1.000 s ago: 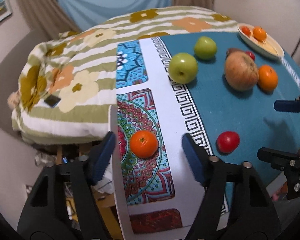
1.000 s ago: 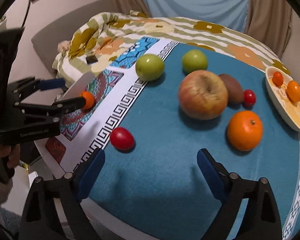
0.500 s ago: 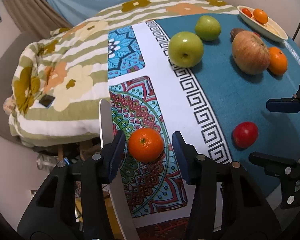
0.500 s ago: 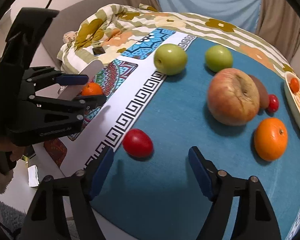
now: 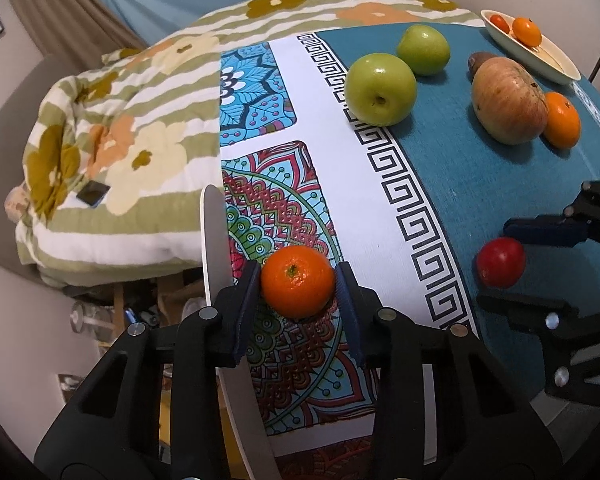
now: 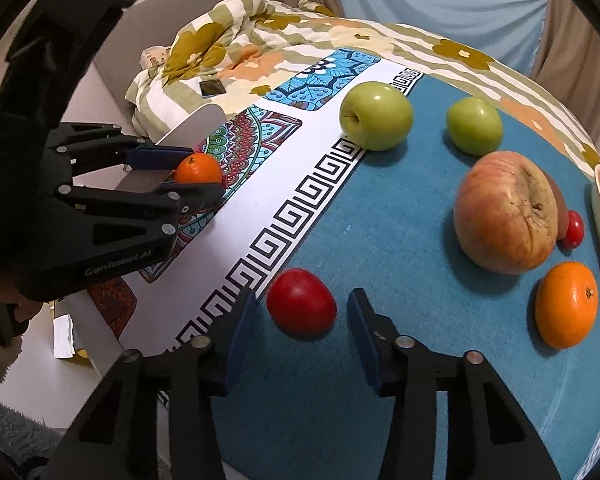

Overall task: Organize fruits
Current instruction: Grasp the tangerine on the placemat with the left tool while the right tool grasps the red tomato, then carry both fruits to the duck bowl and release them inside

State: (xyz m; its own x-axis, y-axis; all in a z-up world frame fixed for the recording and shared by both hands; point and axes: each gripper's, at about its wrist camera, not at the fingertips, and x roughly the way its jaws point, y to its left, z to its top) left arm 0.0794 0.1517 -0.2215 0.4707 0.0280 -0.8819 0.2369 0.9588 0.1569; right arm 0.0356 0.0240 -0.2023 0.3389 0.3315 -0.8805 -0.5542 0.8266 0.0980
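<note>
- The left gripper (image 5: 298, 280) is clamped on a small mandarin (image 5: 298, 281), its blue pads pressed against both sides of the fruit, over the red-and-teal mandala panel of the tablecloth (image 5: 380, 208) near the table's edge.
- The right gripper (image 6: 302, 312) straddles a red tomato (image 6: 301, 301) on the teal part of the cloth; its jaws are closing, the tomato sits between them, and small gaps show on both sides, so the pads do not yet press it.
- Seen from the right wrist, the left gripper (image 6: 188, 176) holds the mandarin (image 6: 198, 169) well to the left of the tomato, with a hand (image 6: 4, 312) on its grip at the frame's edge.
- Two green apples (image 6: 376, 115) (image 6: 475, 125) sit farther back, one on the key-pattern border, the other on the teal field.
- A large reddish apple (image 6: 506, 216) lies to the right, with a brown fruit (image 5: 482, 60) and a small red tomato (image 6: 573, 229) partly hidden behind it.
- A bigger orange (image 6: 566, 304) rests just beside the large apple.
- A cream oval dish (image 5: 556, 64) at the far right holds one small orange fruit (image 5: 527, 31) and one small red one (image 5: 500, 21).
- A flowered quilt (image 5: 112, 152) is heaped beyond the table, a dark phone (image 5: 93, 193) lying on it.
</note>
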